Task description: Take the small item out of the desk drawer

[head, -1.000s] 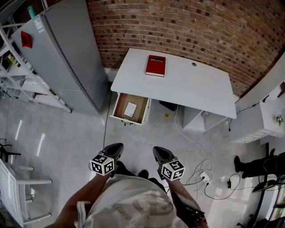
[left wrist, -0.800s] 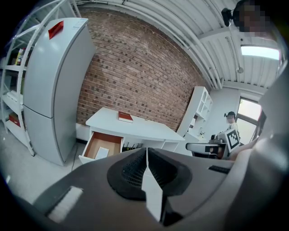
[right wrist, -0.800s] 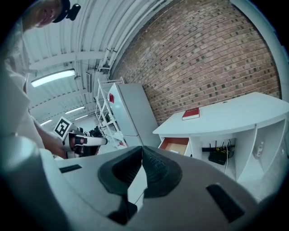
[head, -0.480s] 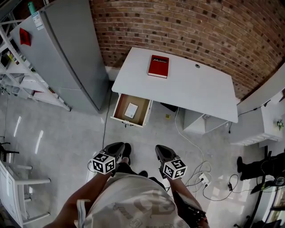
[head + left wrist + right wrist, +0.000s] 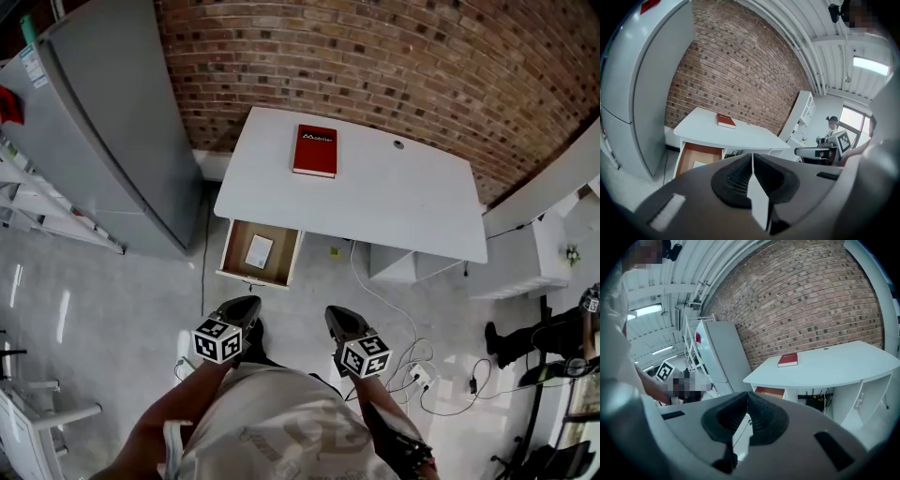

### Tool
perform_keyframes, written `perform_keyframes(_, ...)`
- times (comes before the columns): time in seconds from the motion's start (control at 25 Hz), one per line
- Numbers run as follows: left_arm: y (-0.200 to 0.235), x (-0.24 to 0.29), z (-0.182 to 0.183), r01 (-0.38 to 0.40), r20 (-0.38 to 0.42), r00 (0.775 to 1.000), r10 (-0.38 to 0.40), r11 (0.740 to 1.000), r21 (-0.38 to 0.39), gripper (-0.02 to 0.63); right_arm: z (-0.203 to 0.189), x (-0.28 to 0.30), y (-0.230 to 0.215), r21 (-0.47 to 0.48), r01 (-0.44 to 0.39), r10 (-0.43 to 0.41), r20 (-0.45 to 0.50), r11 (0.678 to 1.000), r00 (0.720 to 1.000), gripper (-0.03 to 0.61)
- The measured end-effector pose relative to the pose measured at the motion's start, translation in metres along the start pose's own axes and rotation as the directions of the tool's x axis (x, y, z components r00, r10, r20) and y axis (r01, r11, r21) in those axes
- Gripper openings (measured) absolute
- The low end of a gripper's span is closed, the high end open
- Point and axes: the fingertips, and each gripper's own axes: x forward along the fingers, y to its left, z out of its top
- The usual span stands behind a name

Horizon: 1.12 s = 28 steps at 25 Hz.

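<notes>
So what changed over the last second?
The person has stepped toward the desk: its open drawer now sits closer to the left claw and right claw. Nothing grasped. Both stay shut, empty; white item still in drawer, red book unmoved.

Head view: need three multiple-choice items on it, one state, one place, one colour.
1. The drawer of the desk is:
A. pulled open
B. shut
C. missing

2. The book lies:
A. in the drawer
B. on the desk top
C. under the desk

3. The book's cover is:
A. blue
B. green
C. red

Answers:
1 A: the drawer's brown inside shows, with a small white item lying in it.
2 B: the book rests flat on the white top, towards the back edge.
3 C: the cover is plainly red against the white desk.
</notes>
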Motion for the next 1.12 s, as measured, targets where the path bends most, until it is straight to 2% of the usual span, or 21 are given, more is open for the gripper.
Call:
perform_keyframes(0.48,0.082,0.044,0.047,0.067,-0.05,0.997,-0.066,0.998,0.018,0.015,0.048,0.081,-0.023,0.008,0.104,-0.104,-0.006,0.995,0.995,0.006)
perform_keyframes(0.88,0.12,0.059,0.049,0.11,-0.104,0.989,-0.107,0.994,0.023,0.015,0.065,0.129,-0.033,-0.005,0.145,-0.145,-0.037,0.989,0.989,0.006)
perform_keyframes(1.12,0.136,0.059,0.042,0.08,-0.116,0.99,-0.081,0.997,-0.013,0.015,0.066,0.149,-0.033,-0.01,0.124,-0.125,-0.06,0.992,0.99,0.006)
